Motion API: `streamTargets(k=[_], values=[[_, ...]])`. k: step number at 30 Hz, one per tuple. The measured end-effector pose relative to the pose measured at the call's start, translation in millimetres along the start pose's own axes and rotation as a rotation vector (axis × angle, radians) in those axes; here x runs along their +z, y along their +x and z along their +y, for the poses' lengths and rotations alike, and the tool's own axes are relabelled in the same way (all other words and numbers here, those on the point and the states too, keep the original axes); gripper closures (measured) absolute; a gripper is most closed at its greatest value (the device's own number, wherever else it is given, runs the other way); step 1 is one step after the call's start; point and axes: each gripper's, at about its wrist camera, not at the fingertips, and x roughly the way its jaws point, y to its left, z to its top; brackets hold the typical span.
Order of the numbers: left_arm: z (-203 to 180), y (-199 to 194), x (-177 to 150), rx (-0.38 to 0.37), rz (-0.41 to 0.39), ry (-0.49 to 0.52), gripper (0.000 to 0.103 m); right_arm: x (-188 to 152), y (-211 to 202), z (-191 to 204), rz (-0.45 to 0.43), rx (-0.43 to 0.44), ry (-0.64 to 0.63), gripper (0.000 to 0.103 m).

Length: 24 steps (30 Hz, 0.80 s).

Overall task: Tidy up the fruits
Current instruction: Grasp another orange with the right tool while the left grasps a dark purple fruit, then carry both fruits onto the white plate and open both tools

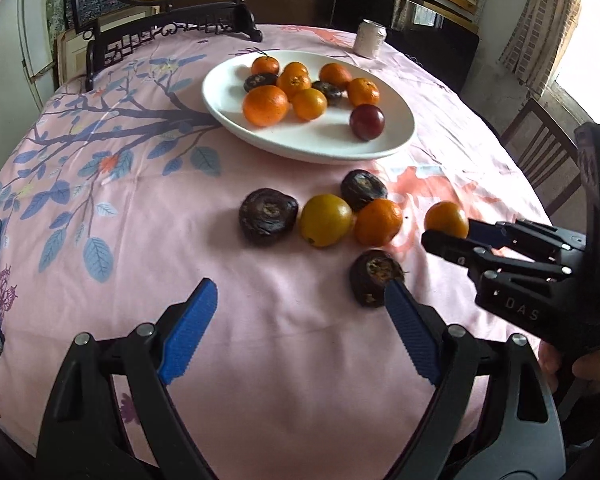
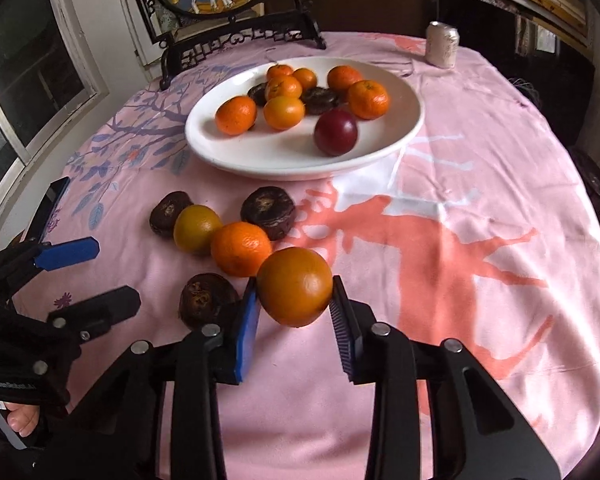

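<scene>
Fingers of the right gripper (image 2: 294,312) are clamped on a smooth, round orange (image 2: 295,286), their blue ribbed pads pressed to its two sides, and it is held just above the pink cloth of the desk (image 2: 480,320). Both grippers are tilted steeply down toward the desk. Fingers of the left gripper (image 1: 300,320) are spread wide with nothing between them; one pad tip is seen right beside a dark, wrinkled, flattened fruit (image 1: 374,278). Being round, the orange shows no long axis. Near it, a glossy mandarin (image 2: 241,249), a yellowish fruit (image 2: 197,228) and two more dark fruits are clustered. Beyond them a white oval plate (image 2: 260,160) is loaded with mandarins and a purple plum (image 2: 335,132).
</scene>
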Motion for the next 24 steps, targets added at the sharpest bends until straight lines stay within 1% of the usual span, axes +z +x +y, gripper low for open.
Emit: streamTargets(k=[1, 4, 7, 9, 10, 11, 12, 14, 17, 24], values=[[-6.9, 3.0, -0.6, -0.006, 0.008, 0.016, 0.015, -2.9, -8.1, -5.8, -0.016, -0.02, 0.01, 0.068], [-26.2, 15.6, -1.0, 0.008, 0.031, 0.061, 0.015, -14.5, -25.0, -26.9, -0.042, -0.042, 0.057, 0.068], [-39.1, 30.4, -0.5, 0.009, 0.064, 0.077, 0.015, -25.1, -34.1, -42.6, -0.057, -0.038, 0.092, 0.068], [-44.8, 38.2, 0.5, 0.026, 0.073, 0.083, 0.019, -29.0, -37.2, -48.1, -0.064, -0.031, 0.105, 0.068], [-46.8, 41.3, 1.1, 0.037, 0.07, 0.086, 0.023, -30.4, -38.7, -50.0, -0.067, -0.026, 0.109, 0.068], [-47.8, 44.2, 1.2, 0.045, 0.075, 0.087, 0.039, -31.4, -39.9, -51.9, -0.07, -0.021, 0.113, 0.068], [-49.4, 45.9, 0.6, 0.066, 0.073, 0.092, 0.047, -32.0, -40.9, -53.5, -0.074, -0.017, 0.117, 0.068], [-52.7, 44.9, 0.1, 0.074, 0.06, 0.109, 0.062, -33.4, -43.0, -55.0, -0.08, -0.01, 0.124, 0.068], [-50.8, 39.9, -0.5, 0.049, 0.07, 0.09, 0.063, -34.9, -45.9, -54.3, -0.088, -0.001, 0.128, 0.068], [-43.5, 19.3, -1.0, 0.03, 0.028, 0.068, 0.063, -31.7, -44.3, -44.5, -0.082, 0.006, 0.113, 0.068]])
